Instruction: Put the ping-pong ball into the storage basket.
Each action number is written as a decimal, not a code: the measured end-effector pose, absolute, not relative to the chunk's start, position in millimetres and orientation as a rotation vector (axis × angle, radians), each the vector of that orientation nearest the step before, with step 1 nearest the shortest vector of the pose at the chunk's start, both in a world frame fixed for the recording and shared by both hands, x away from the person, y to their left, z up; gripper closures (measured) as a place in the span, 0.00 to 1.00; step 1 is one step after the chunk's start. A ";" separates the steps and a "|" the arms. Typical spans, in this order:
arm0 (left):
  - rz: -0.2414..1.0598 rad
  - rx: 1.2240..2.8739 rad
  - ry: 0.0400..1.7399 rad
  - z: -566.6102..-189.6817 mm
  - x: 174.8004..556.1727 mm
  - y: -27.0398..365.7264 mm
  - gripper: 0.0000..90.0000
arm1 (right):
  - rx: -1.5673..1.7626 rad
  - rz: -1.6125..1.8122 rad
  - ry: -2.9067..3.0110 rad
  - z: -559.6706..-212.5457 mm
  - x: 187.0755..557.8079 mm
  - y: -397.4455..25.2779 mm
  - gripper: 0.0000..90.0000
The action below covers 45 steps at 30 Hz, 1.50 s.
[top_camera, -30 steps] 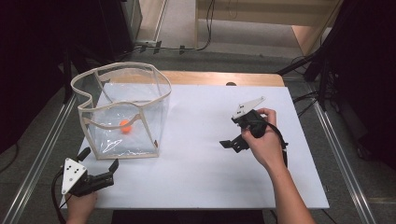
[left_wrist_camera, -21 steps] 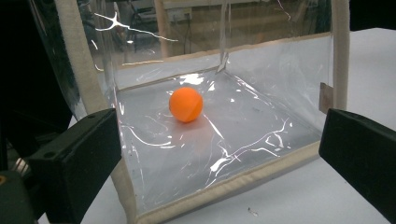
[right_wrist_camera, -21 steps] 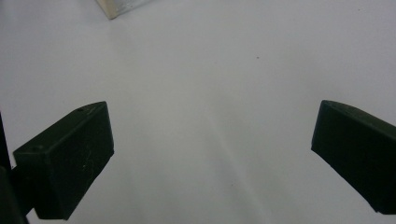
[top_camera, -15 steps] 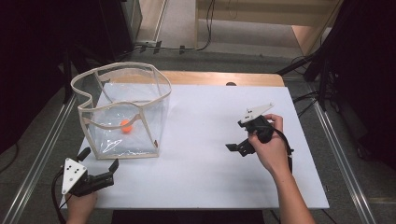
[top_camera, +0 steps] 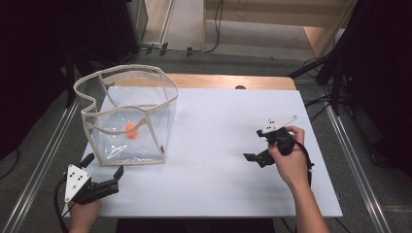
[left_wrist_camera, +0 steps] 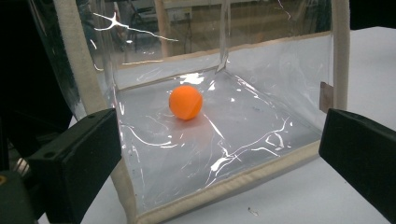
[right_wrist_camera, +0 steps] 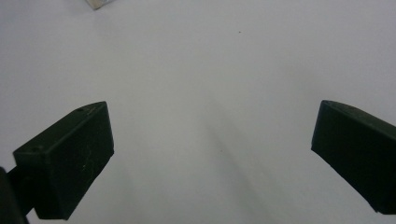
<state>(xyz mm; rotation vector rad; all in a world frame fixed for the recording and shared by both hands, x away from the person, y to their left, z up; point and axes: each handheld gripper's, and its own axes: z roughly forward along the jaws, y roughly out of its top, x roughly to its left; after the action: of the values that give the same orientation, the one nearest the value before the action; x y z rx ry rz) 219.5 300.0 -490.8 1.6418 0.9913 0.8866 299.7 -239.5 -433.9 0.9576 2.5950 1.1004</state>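
A clear plastic bin (top_camera: 164, 92) with cream trim stands on the left of the white table (top_camera: 218, 121). An orange ball (top_camera: 130, 129) rests on its floor. My left gripper (top_camera: 104, 165) lies at the table's near-left corner, just in front of the bin, open and empty. In the left gripper view the ball (left_wrist_camera: 186, 102) shows through the bin's near wall (left_wrist_camera: 243, 140), between the spread jaws of the left gripper (left_wrist_camera: 219, 154). My right gripper (top_camera: 253, 144) is held over the right part of the table, open, with only bare table (right_wrist_camera: 210, 56) between its jaws in the right gripper view (right_wrist_camera: 210, 154).
A wooden strip (top_camera: 233, 81) runs along the table's far edge. Metal rails (top_camera: 43, 155) flank the table on both sides. A corner of the bin (right_wrist_camera: 95, 3) shows at the top of the right gripper view. Bare white surface lies between the bin and the right hand.
The right gripper has drifted toward the near-right side of the table, staying open. The left gripper, the bin and the ball have not moved.
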 end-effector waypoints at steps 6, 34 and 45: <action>0.886 1.642 0.991 -490.8 219.4 299.9 0.00 | 0.982 1.130 2.574 -440.1 295.2 -249.1 0.00; 0.888 1.646 0.988 -491.0 219.4 299.3 0.00 | 1.059 1.253 2.452 -464.8 270.9 -287.2 0.00; 0.890 1.647 0.988 -491.0 219.3 299.2 0.00 | 1.087 1.304 2.407 -473.2 260.5 -300.3 0.00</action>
<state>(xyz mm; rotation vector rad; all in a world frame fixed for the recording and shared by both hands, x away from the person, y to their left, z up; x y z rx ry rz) 219.3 299.2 -491.0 1.6474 0.9879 0.8895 260.5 -300.3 -473.2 1.0874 2.4073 1.3040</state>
